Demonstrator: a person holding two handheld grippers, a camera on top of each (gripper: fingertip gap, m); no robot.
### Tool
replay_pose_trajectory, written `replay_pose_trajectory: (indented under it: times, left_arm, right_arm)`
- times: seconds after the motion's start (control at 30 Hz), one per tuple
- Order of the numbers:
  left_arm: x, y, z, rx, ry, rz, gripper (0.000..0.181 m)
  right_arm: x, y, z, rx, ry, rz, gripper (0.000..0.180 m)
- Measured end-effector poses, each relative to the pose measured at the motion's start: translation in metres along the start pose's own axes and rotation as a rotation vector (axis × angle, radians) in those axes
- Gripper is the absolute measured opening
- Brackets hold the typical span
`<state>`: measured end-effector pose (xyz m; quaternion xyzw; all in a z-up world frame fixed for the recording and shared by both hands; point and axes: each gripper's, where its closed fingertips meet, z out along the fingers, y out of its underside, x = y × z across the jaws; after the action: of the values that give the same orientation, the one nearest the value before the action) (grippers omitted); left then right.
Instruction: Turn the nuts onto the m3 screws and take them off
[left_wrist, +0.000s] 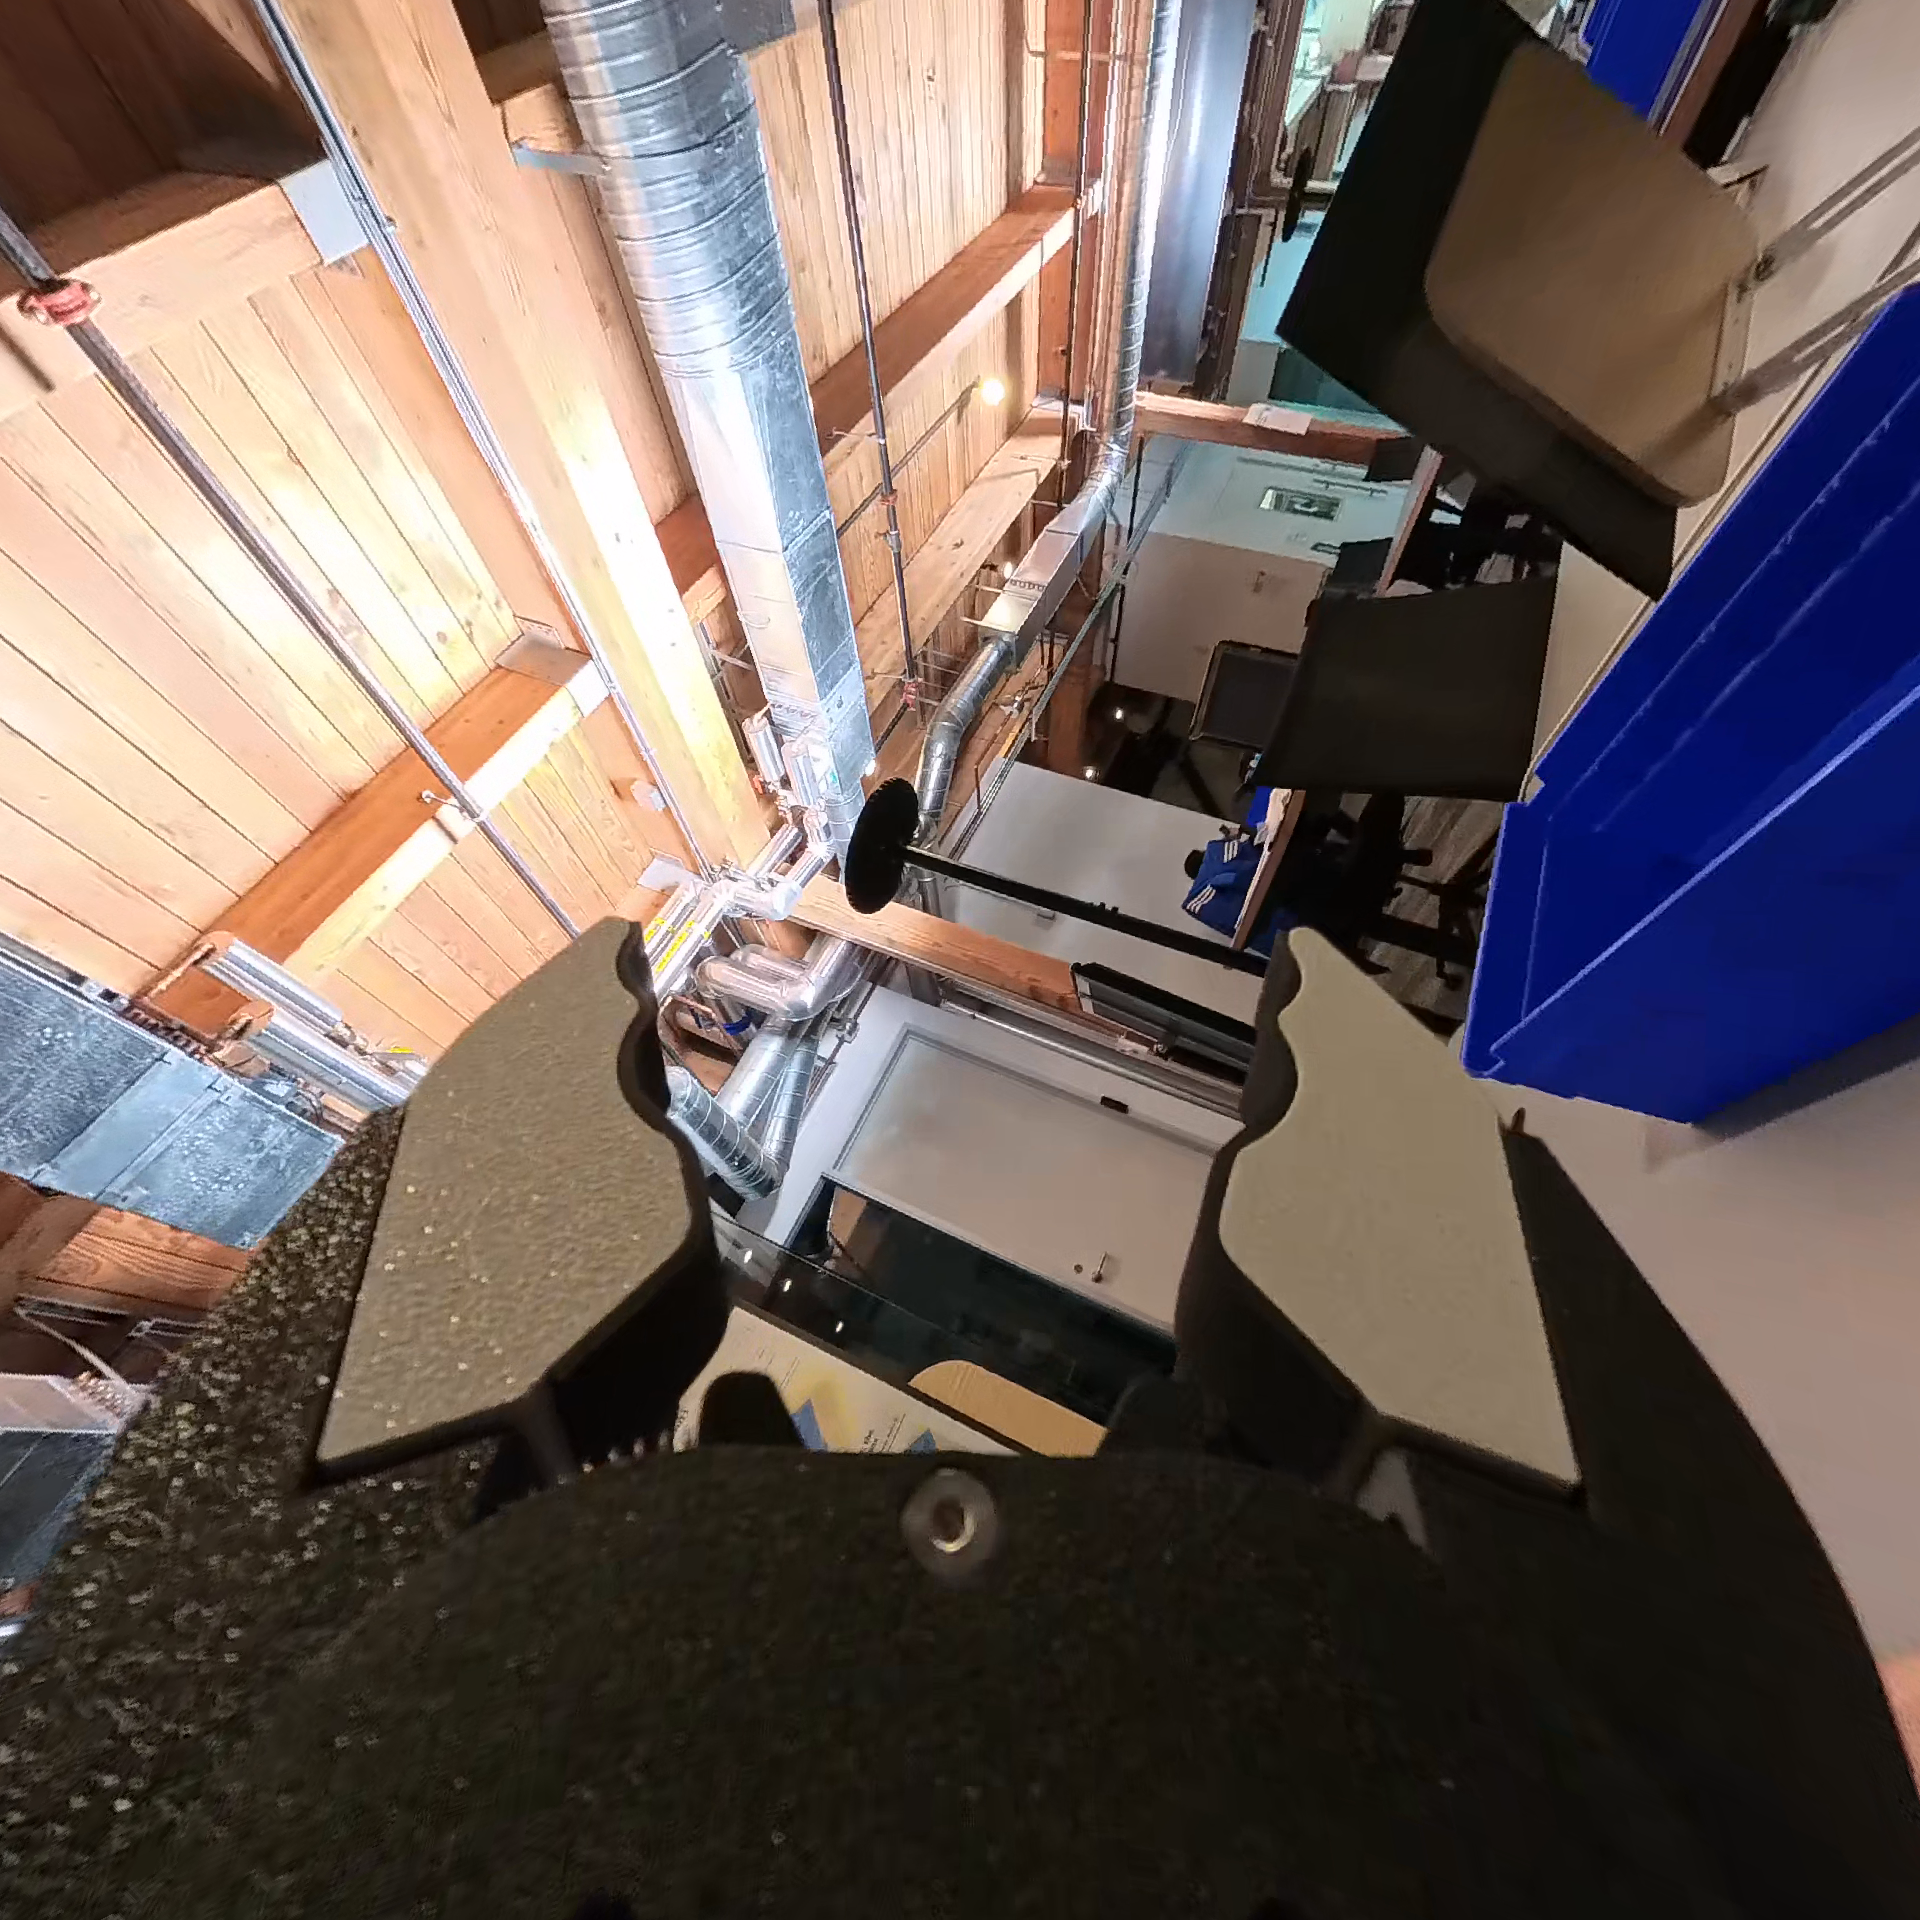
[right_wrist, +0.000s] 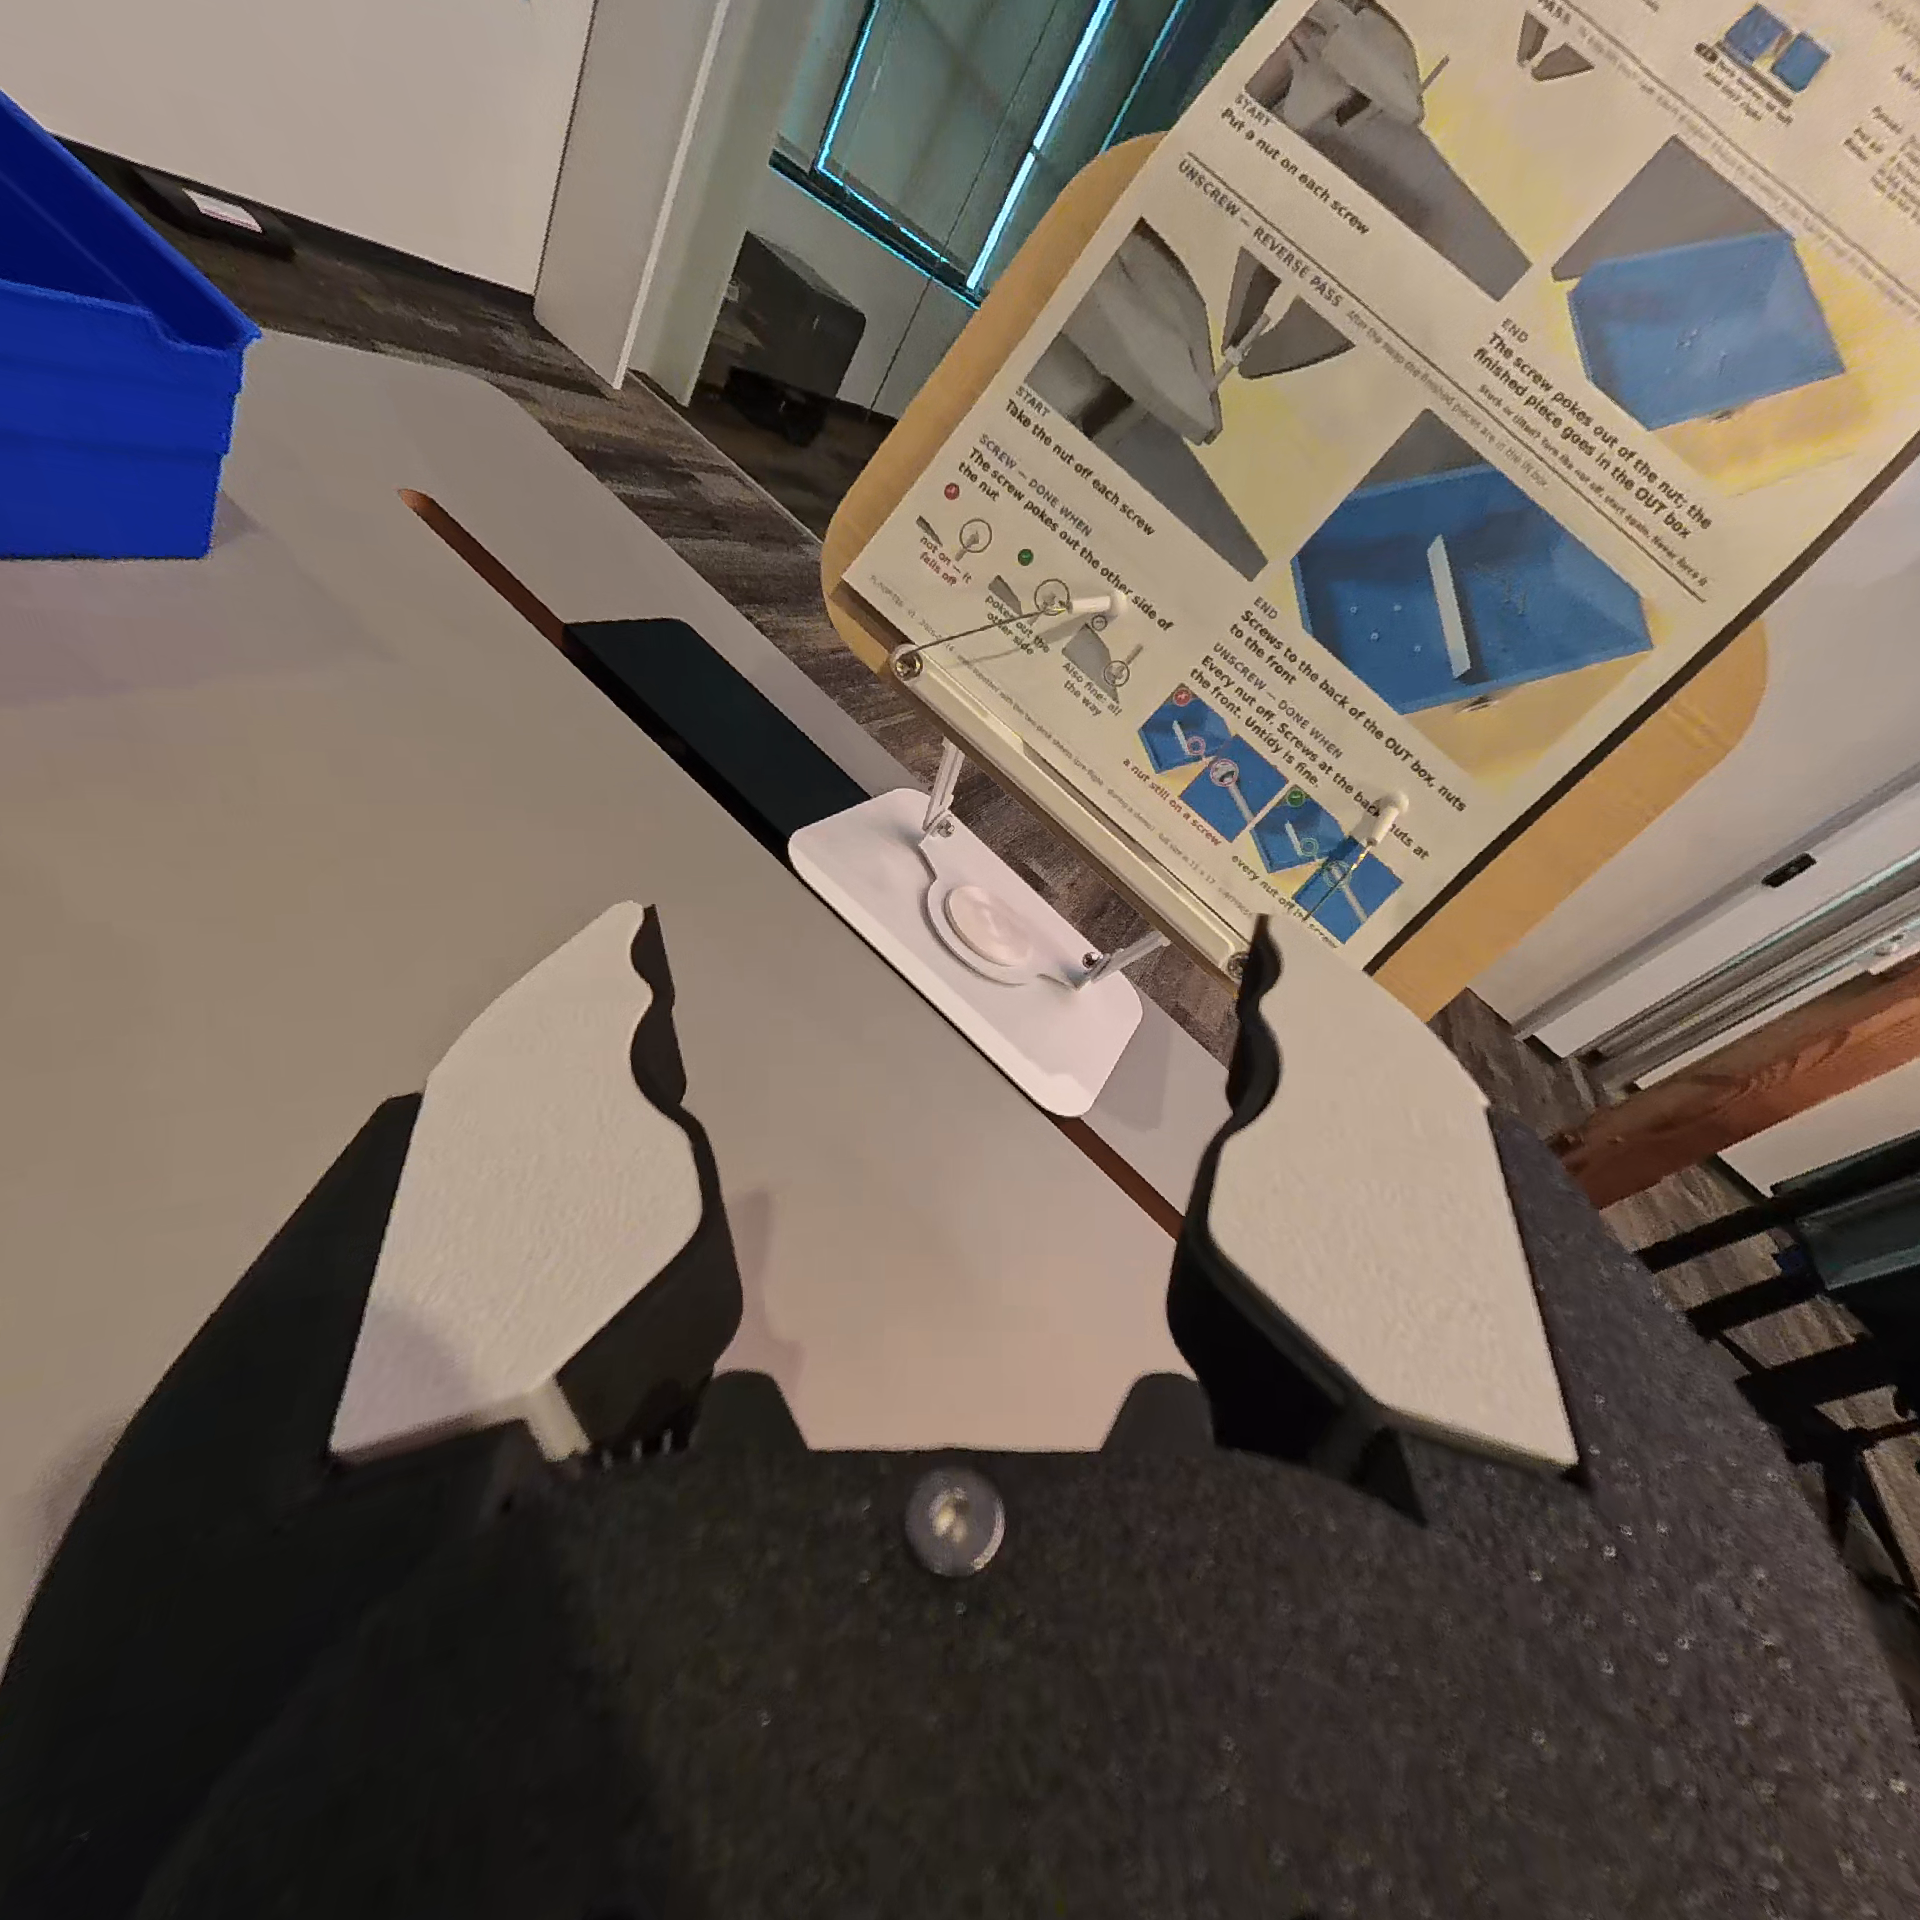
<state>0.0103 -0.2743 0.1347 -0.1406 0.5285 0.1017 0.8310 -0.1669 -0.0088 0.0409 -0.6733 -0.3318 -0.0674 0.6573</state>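
Grey table (right_wrist: 312, 831): blue bins (right_wrist: 94, 384), contents unseen.

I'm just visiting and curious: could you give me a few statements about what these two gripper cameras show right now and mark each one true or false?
1. The left gripper is open and holds nothing. True.
2. The right gripper is clamped on a nut. False: its jaws stand apart and empty, and no nut or screw shows in either view.
3. An instruction sheet stands on a white stand at the table's edge. True.
4. The bins near the grippers are red. False: they are blue.
5. The left wrist view looks down at the tabletop. False: it is tilted up toward a wooden ceiling with metal ducts.
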Motion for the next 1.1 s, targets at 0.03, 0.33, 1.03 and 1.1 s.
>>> replay_pose_trajectory:
  times: [0.03,0.33,1.03,1.1]
  left_arm:
    - [0.001,0.0,0.001,-0.005,0.003,-0.004,0.109]
    - [0.009,0.026,0.005,-0.096,0.031,-0.055,0.106]
    - [0.012,0.013,-0.006,-0.063,0.015,-0.048,0.102]
    - [0.008,0.001,-0.009,-0.037,0.006,-0.057,0.101]
  right_arm:
    - [0.0,0.0,0.0,-0.004,0.003,-0.007,0.103]
    - [0.012,-0.003,-0.005,0.005,0.073,-0.05,0.103]
    - [0.003,0.001,0.0,-0.015,0.032,-0.061,0.104]
    - [0.002,0.002,0.001,-0.019,0.029,-0.064,0.104]
